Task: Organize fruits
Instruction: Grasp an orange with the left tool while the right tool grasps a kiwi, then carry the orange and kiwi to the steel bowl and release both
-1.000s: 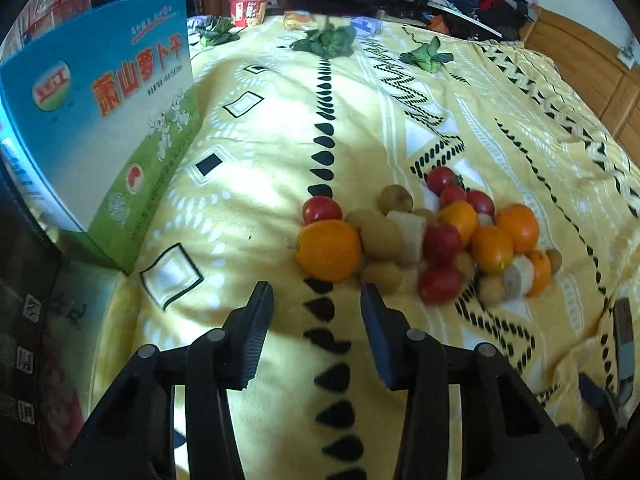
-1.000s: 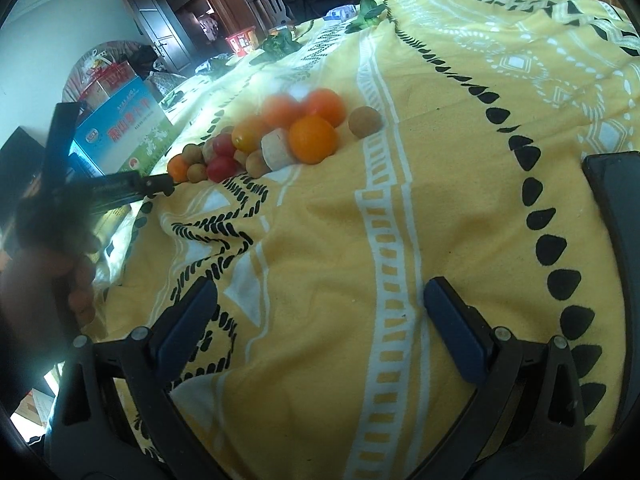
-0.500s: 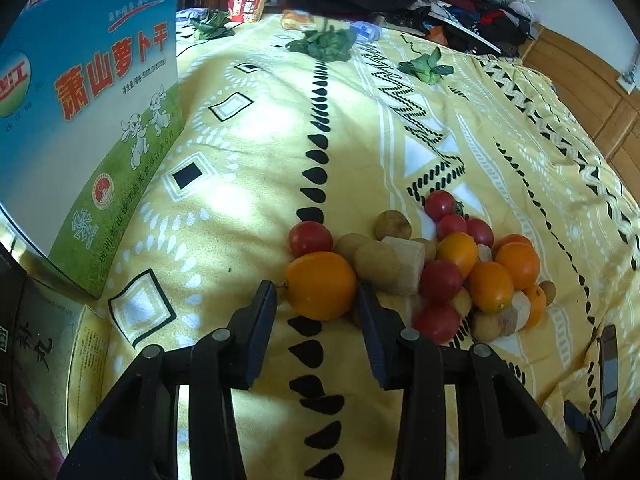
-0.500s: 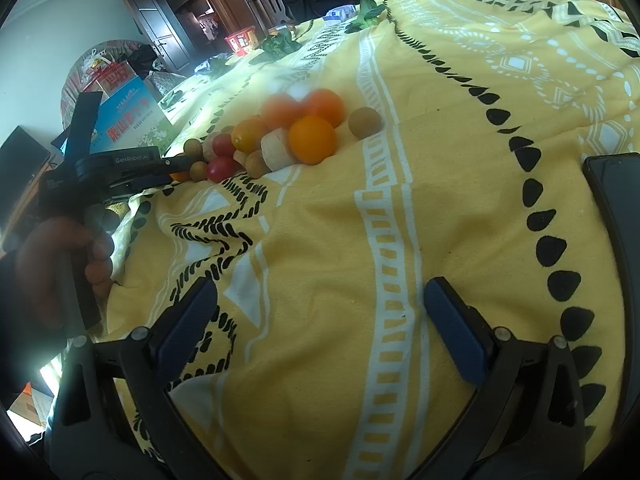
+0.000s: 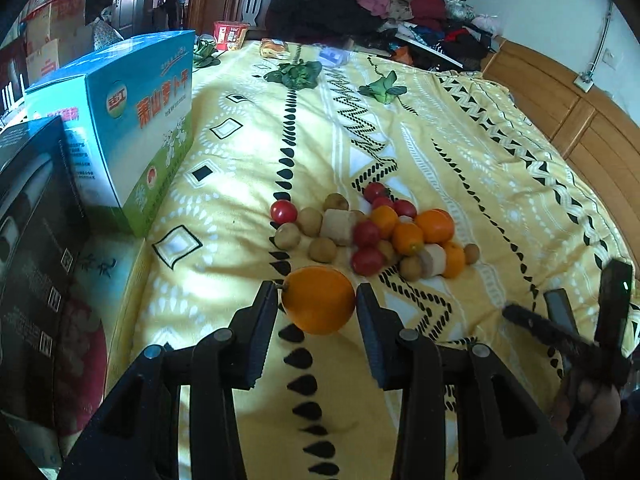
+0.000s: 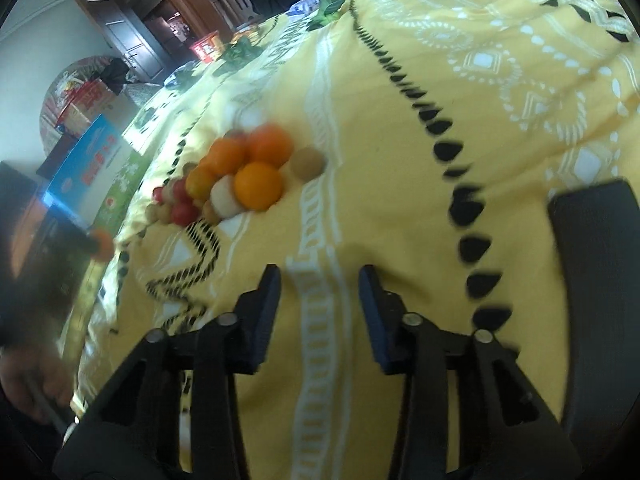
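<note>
the orange (image 5: 318, 300) is sitting pinched between the left gripper (image 5: 316, 308) fingers; keep the squeeze gentle while carrying it. the right gripper (image 6: 319, 292) has just been closing, nothing between its narrowed fingers.

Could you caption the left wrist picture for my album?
Left gripper shut on an orange, lifted clear of the fruit pile on the yellow bedspread.

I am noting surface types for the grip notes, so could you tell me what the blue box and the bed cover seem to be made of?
The blue box looks like printed cardboard with a slightly glossy finish: flat panels, crisp folded edges, light sheen on the graphics. The bed cover looks like soft woven or brushed fabric, matte: it creases and dents around the fruit and shows no shine. The exact fibre cannot be told.
</note>
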Tool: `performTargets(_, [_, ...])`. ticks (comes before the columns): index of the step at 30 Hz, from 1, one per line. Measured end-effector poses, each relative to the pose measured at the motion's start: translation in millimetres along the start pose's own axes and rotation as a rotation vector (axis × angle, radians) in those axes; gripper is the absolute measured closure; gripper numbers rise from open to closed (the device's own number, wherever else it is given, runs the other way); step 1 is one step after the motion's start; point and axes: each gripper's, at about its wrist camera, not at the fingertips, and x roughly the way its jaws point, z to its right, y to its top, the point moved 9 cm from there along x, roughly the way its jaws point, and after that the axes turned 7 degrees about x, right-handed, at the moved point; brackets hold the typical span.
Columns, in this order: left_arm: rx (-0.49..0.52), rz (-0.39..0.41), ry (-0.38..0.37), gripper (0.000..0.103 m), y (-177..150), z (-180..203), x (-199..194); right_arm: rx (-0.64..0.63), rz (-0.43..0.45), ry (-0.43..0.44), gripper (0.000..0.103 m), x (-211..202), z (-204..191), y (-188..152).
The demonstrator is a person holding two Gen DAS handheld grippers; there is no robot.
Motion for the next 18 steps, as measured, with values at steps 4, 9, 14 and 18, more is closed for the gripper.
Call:
performTargets(4, [0.006, -0.001, -0.016, 0.061, -2.8, 3.9, -3.9, -0.033, -0.002, -0.008, 0.066, 9.9, -11.5, 27.8])
performTargets(9, [-0.007, -0.004, -0.031, 0.061, -3.9, 4.9, -4.6, -0.123, -0.011, -0.041, 0.066, 30.6, -27.6, 49.1])
performTargets(14, [-0.005, -0.001, -0.043, 0.061, -1.8, 6.6, -5.8, -0.125, -0.027, -0.039, 0.066, 44.6, -29.4, 59.8])
performTargets(18, [-0.002, -0.008, -0.042, 0.061, -2.4, 7.3, -3.1, -0.143, -0.05, -0.05, 0.066, 57.6, -29.4, 58.5])
